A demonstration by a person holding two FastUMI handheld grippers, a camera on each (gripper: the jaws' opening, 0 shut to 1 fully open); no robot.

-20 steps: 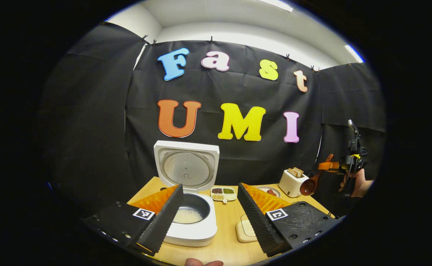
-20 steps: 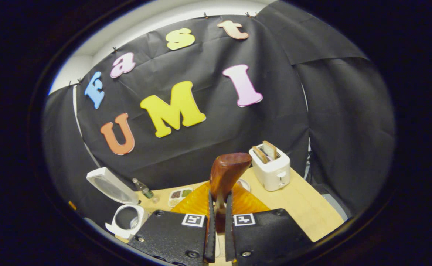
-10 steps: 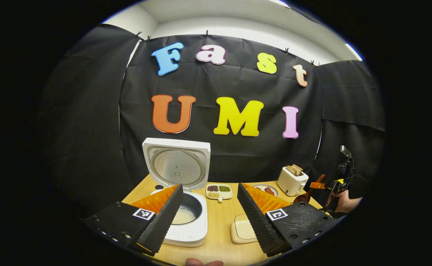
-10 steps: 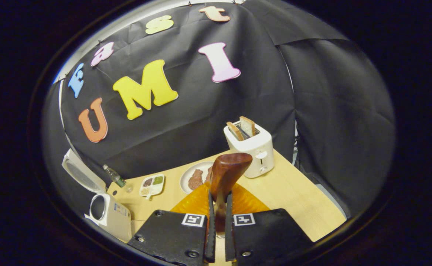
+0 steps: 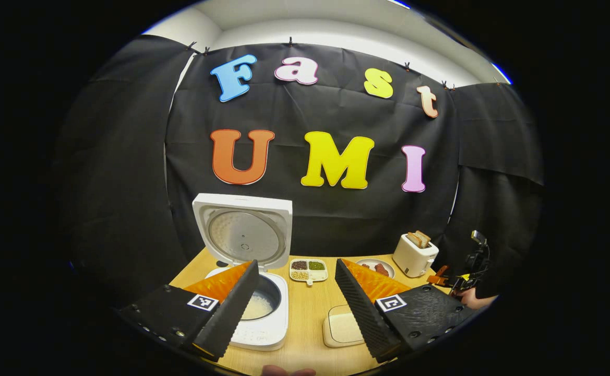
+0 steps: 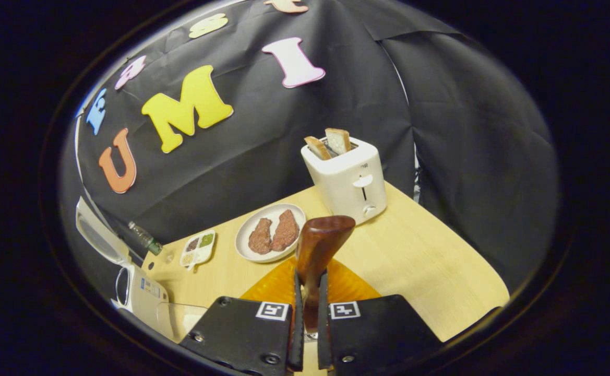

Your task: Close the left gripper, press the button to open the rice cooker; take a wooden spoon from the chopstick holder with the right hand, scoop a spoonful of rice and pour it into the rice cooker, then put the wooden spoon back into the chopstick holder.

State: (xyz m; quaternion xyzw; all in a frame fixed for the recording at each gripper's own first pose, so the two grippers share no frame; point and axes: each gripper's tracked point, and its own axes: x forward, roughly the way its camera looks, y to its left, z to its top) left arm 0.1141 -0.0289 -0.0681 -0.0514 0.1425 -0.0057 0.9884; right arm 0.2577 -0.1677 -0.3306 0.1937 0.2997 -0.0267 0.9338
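The white rice cooker (image 5: 263, 326) stands open with its lid (image 5: 243, 230) upright, and white rice (image 5: 256, 308) lies in its pot. My left gripper (image 5: 297, 308) hangs open in front of it, holding nothing. In the right gripper view, my right gripper (image 6: 307, 292) is shut on the handle of the brown wooden spoon (image 6: 319, 245), whose bowl points forward over the table. In the left gripper view, the right gripper (image 5: 461, 282) sits low at the far right edge of the table, held by a hand (image 5: 473, 298). The cooker (image 6: 138, 287) lies far to its left.
A white toaster (image 6: 347, 177) with two bread slices stands at the back right. A plate (image 6: 247, 250) with two meat pieces and a small divided dish (image 6: 199, 248) of grains lie mid-table. A cream square box (image 5: 342, 329) sits right of the cooker. A small bottle (image 6: 143, 239) stands by the wall.
The right gripper has come down with the spoon toward the table's right side and tilted downward. The left gripper stayed open and drifted slightly back from the cooker.
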